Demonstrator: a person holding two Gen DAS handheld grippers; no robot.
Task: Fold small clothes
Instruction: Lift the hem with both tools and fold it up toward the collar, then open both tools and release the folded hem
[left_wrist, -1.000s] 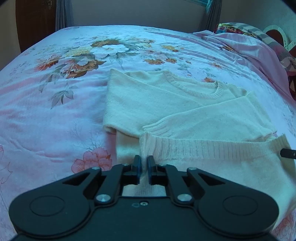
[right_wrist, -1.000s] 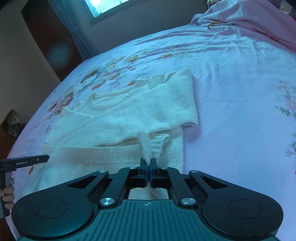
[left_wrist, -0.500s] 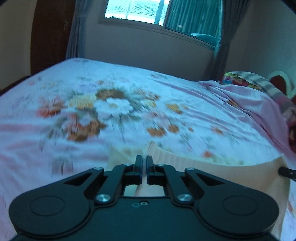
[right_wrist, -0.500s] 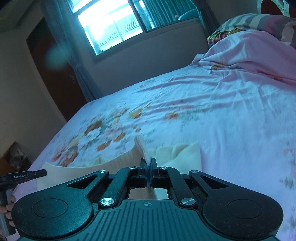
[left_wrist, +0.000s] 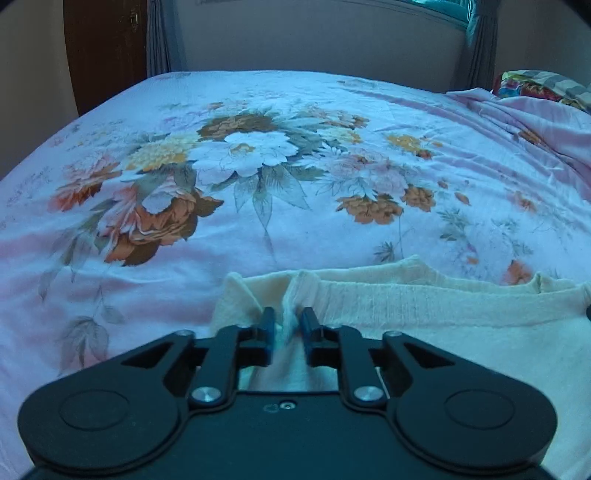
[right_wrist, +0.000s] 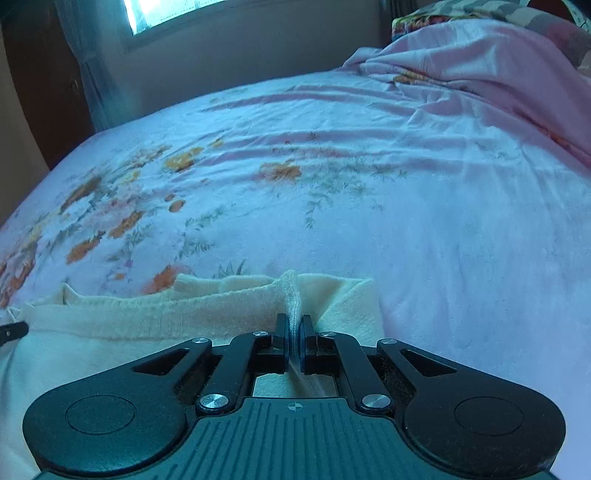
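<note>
Hem of the cream sweater (left_wrist: 424, 306) now lies folded up over its upper half, low in both frames on the floral bed (left_wrist: 258, 166). Left tongs (left_wrist: 288, 325) have just been opening, knit loose between them; right tongs (right_wrist: 294, 332) stay pinched on the hem, so release looks next.

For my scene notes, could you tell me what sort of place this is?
Most likely a home bedroom: a bed with a floral sheet, pillows at its head, and a curtained window.
</note>
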